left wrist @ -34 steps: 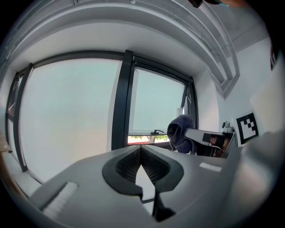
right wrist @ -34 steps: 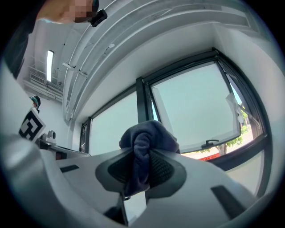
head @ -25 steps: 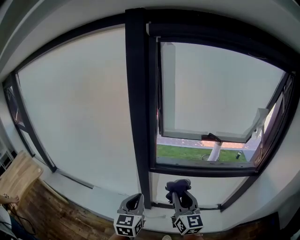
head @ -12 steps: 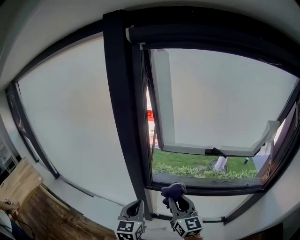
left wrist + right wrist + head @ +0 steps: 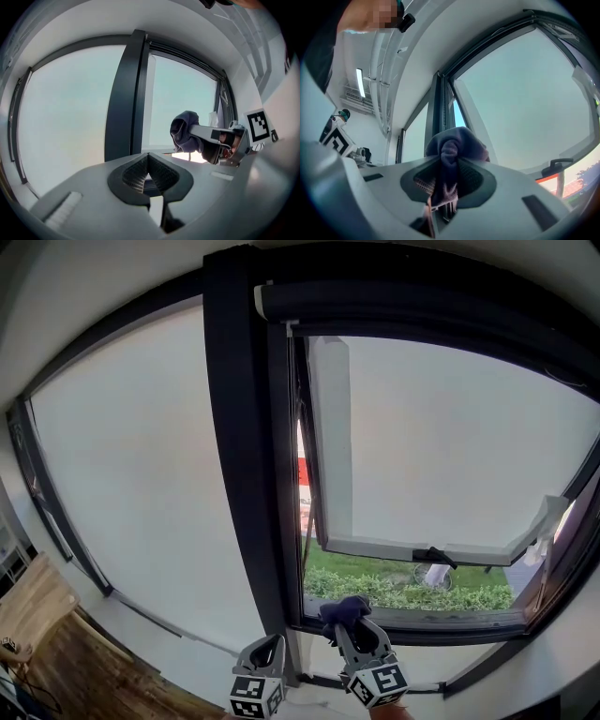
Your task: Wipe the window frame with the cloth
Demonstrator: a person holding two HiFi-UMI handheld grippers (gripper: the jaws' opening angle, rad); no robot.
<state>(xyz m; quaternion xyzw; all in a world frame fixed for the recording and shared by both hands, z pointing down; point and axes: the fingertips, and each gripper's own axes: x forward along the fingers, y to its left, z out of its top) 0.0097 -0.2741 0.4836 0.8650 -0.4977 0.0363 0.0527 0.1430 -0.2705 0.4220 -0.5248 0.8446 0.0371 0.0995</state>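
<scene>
R gripper [image 5: 348, 622], clamped on the cloth [image 5: 343, 607], sits just below the window frame [image 5: 239, 474] bottom rail, upright post just left; L gripper [image 5: 269, 646] closed, empty.

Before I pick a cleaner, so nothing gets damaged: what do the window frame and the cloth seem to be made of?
The window frame: probably coated metal, though plastic is possible; dark, smooth, matte, with crisp straight edges. The cloth: soft napped fabric, maybe microfibre; purple-grey, fuzzy, bunched in loose folds.
</scene>
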